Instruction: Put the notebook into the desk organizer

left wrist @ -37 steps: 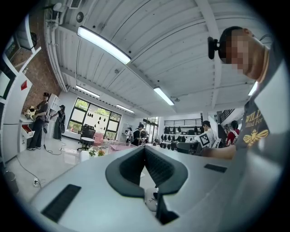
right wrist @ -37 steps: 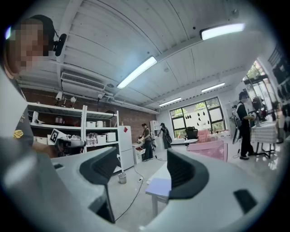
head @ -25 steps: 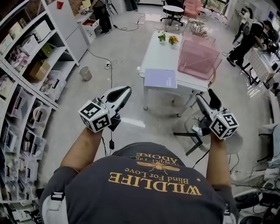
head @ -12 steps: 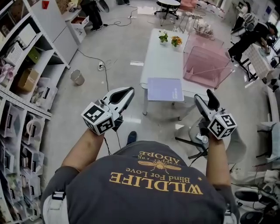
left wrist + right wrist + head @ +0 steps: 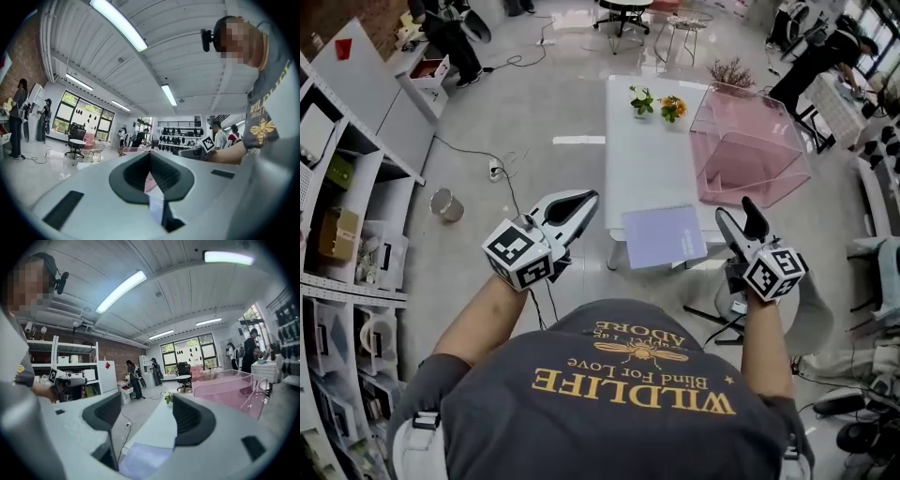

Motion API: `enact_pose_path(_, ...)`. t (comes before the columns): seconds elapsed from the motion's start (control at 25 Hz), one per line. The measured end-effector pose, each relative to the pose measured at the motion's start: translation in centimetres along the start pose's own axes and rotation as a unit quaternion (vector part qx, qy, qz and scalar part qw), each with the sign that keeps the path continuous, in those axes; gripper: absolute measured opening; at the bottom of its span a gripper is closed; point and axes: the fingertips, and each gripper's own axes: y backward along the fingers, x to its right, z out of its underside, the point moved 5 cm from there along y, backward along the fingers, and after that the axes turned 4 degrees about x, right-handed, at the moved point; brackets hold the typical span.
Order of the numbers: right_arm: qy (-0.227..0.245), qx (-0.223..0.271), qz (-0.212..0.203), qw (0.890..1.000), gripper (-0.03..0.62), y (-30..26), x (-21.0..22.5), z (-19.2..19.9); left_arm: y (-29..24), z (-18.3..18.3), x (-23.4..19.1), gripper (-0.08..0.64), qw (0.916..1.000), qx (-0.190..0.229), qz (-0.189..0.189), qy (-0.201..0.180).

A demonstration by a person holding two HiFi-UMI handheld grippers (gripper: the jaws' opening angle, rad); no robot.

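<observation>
The person stands just short of the white bench with a tool raised in each hand. The left tongs are clenched: in the left gripper view the dark pads meet at their tips with nothing gripped between them. They hang over the floor at about 9 o'clock from the notebook, well clear of the bench.

The right tongs are released, the two prongs standing apart and empty. They sit at roughly 3 o'clock from the notebook, near its right edge but not touching it. Looking along them in the right gripper view, the bench top and the notebook show through the gap.

And there's the notebook, lavender cover, lying flat on the near end of the bench with its spiral edge turned away from the person. It's out in the open, not in the organizer.

The organizer, a clear pink box, stands at about 1 o'clock from the notebook, on the bench's far right side and apart from it. Two small potted plants sit at the far end, around 12 o'clock.

Off at 9 o'clock, shelves line the wall and a small bin stands on the floor.
</observation>
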Motion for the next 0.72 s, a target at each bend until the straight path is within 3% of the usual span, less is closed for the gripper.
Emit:
enact_pose_path(0.32,-0.013,-0.013,0.000,1.000,0.330,-4.2,3.0,0.0,-2.9,0.3,-4.6,0.002,0.9999,-0.009,-0.004,0.013)
enact_pose_path(0.56,-0.037,-0.013,-0.045,0.998,0.330,-6.9,7.0,1.0,-6.8,1.7,-4.8,0.002,0.9995,-0.017,-0.028,0.004)
enact_pose_path(0.72,-0.059,-0.030,-0.095,0.993,0.329,-8.2,9.5,2.4,-8.8,2.8,-3.8,0.002,0.9977,-0.023,-0.063,0.013)
